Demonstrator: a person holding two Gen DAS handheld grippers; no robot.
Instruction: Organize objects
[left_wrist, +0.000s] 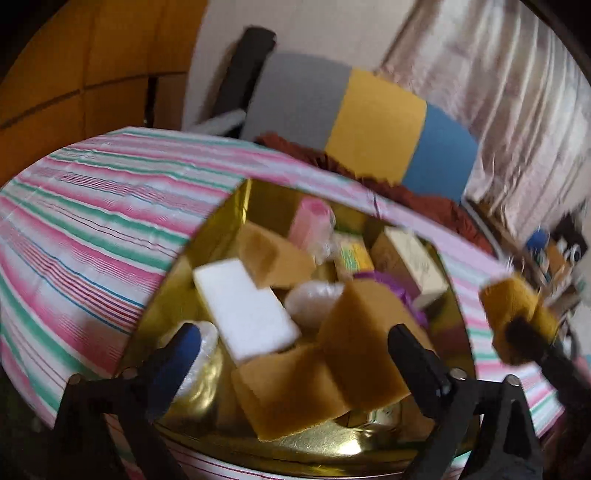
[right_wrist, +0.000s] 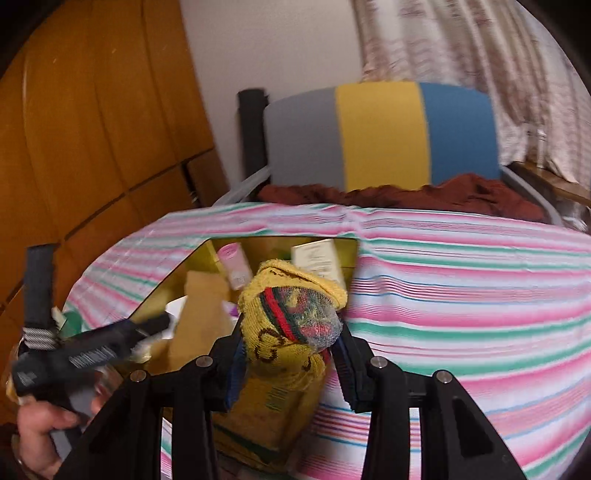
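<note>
An open gold tin (left_wrist: 229, 210) sits on a table under a pink-and-green striped cloth (left_wrist: 92, 206). It holds a white sponge (left_wrist: 243, 310), tan sponges, a pink bottle (left_wrist: 314, 221) and small boxes. My left gripper (left_wrist: 295, 338) hangs open over the tin. A tan sponge (left_wrist: 362, 325) lies between its fingers, against the right one only. My right gripper (right_wrist: 291, 332) is shut on a yellow knitted bundle (right_wrist: 291, 280) with a red-green band and mesh, at the tin's (right_wrist: 177, 273) right edge. That bundle (left_wrist: 513, 295) also shows in the left wrist view.
A yellow packet (right_wrist: 273, 402) lies under the right gripper. A hand (right_wrist: 37, 439) holds the left gripper at the lower left. Behind the table stand a chair with a grey-yellow-blue back (right_wrist: 380, 133), a rust cloth (right_wrist: 406, 192), a wooden wardrobe (right_wrist: 92, 129) and a curtain (right_wrist: 461, 44).
</note>
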